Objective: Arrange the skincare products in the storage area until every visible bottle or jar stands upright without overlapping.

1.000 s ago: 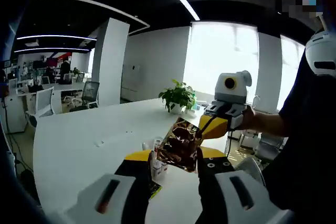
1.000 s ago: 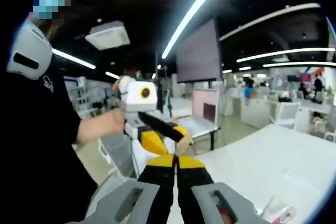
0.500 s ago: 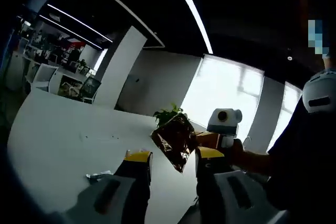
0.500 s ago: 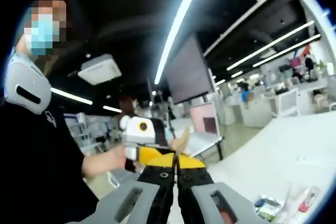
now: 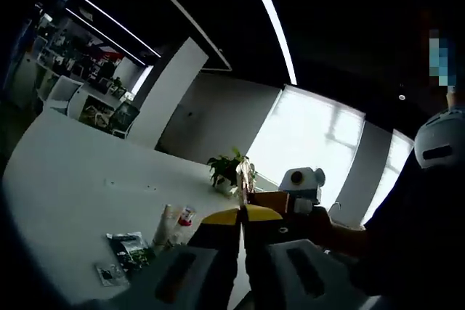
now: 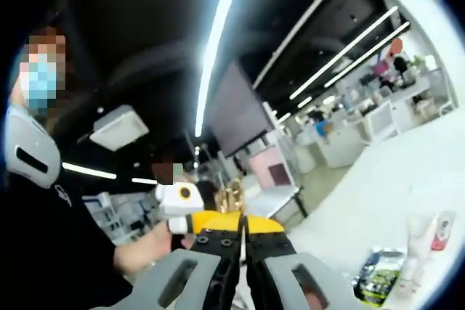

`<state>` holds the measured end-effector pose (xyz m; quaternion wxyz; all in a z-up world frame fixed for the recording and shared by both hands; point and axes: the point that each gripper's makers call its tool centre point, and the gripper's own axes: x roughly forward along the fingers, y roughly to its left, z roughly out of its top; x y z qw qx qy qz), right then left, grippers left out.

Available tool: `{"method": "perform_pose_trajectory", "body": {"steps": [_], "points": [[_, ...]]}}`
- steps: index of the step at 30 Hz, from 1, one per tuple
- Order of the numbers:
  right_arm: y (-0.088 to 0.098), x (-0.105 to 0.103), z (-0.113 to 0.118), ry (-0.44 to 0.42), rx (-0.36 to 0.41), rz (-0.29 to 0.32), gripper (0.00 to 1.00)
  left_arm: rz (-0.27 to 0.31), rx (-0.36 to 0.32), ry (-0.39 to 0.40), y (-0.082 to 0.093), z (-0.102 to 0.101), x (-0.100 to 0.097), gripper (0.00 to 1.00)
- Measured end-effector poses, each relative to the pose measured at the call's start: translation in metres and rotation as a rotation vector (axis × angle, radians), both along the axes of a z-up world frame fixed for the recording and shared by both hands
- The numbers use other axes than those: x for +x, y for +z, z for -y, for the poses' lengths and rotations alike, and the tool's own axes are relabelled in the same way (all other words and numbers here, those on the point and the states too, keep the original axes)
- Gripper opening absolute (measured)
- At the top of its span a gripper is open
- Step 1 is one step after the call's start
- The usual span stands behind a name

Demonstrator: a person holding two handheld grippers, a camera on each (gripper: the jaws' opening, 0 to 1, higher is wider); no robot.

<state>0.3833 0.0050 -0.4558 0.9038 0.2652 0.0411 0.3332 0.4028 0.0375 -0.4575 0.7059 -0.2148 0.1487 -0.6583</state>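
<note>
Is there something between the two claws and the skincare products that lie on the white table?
Yes. Both claws are raised above the white table and appear shut together on a crinkled foil packet. The tubes and dark sachet lie below, with open air between; the packet occupies both claws.

A leafy green potted plant point(image 5: 224, 168) stands on the far end of the long white bench point(image 5: 65, 172), before bright windows point(image 5: 312, 143).
</note>
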Motion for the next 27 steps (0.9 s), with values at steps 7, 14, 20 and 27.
{"method": "perform_pose_trajectory", "body": {"steps": [7, 14, 20, 27], "points": [[0.011, -0.014, -0.006, 0.092, 0.043, 0.053, 0.05, 0.006, 0.009, -0.067, 0.010, 0.002, -0.014, 0.04], [0.018, -0.009, -0.013, 0.139, 0.036, 0.053, 0.14, 0.093, 0.122, -0.142, -0.001, 0.006, -0.025, 0.04], [0.022, -0.006, -0.010, 0.151, 0.080, 0.042, 0.00, 0.075, 0.111, -0.164, -0.002, 0.005, -0.027, 0.04], [0.026, -0.010, -0.013, 0.206, 0.179, 0.014, 0.00, 0.020, 0.058, -0.241, 0.002, -0.001, -0.030, 0.04]]}}
